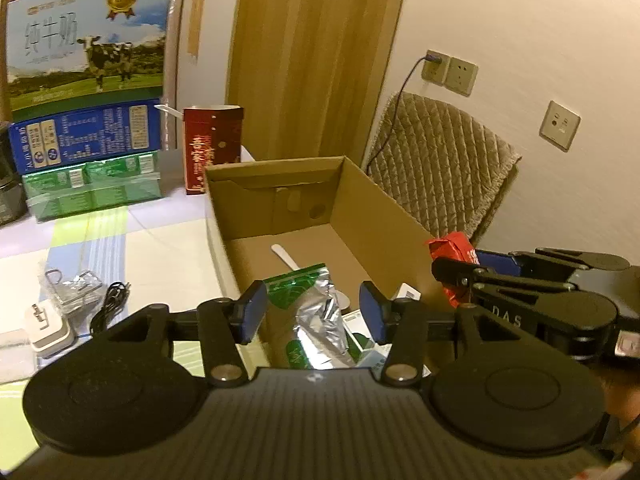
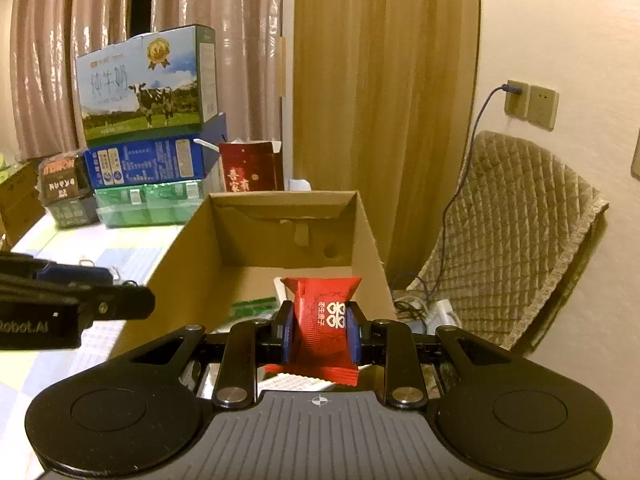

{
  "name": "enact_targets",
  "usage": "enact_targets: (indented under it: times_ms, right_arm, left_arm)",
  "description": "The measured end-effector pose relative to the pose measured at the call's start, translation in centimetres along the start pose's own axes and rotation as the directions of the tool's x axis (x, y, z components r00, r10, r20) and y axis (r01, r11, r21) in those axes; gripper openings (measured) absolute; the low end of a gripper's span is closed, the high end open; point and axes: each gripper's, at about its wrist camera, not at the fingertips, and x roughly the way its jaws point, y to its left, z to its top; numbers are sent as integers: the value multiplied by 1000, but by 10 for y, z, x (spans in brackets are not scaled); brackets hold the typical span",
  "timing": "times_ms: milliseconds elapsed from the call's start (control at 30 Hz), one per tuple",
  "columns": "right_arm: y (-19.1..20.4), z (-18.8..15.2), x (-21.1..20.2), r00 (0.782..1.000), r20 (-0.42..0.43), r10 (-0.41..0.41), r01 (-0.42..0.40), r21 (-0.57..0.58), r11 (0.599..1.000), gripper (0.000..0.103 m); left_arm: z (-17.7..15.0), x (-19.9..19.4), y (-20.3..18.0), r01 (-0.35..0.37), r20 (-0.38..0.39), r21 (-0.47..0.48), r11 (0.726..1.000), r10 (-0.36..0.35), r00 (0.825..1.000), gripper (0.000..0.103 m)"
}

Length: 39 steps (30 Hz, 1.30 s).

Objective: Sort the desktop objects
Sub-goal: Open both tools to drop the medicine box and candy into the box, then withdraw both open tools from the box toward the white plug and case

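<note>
Right tongs (image 2: 319, 334) grip our red packet (image 2: 324, 332) at lower centre; left tongs (image 1: 312, 312) gape. Releasing early could miss the box (image 2: 280, 240).

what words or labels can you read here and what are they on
"纯牛奶": milk carton, top of the stack.
"D A S": right gripper, on its body.
"obot.AI", start cut off: left gripper.
Double "喜" sign: red packet in the right gripper; its small characters are blurred.
Blue box, green packs, red box: print too small or blurred.

Table (image 1: 168, 240), pale checked cloth. On it: open cardboard box (image 1: 372, 216), stacked milk cartons (image 1: 86, 92), red carton (image 1: 212, 148), white charger (image 1: 48, 330), black cable (image 1: 112, 304), clear bag (image 1: 74, 286).
</note>
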Motion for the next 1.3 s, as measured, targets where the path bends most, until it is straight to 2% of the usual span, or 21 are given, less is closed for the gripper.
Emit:
enact_targets:
  times_ms: [133,267,367,633,767,967,1300]
  right_arm:
    - [3,10,4,999,16,30,-30,16,999,24]
    - [-2,19,3,999,42,29,-31,53,998,44]
    - [-7,17,-4,999,50,16,-19,66,998,52]
    - [-9,-5,-30,999,32,0,-3,77,997,62]
    - [0,-12,-47,999,34,11,-14,83,996,77]
    - [23,-16,-71,997,59,45,-50,75,996,91]
    - [72,-19,-99,987,81,139,-141,28,990,101]
  left_arm:
    - [-3,-5,8,-9,6,-18,1000,9,1000,58]
    - [-7,-13,14,-26,16,-32,999,26,1000,70]
    - [-11,-21,19,-38,29,-44,998,39,999,77]
    - [-25,-45,26,-63,39,-66,996,65,997,84]
    - [-32,-60,27,-88,45,-63,994,91,995,90]
    - [-49,-88,36,-128,54,-76,989,133,990,100]
    - [-73,-137,72,-228,36,-103,968,233,972,102]
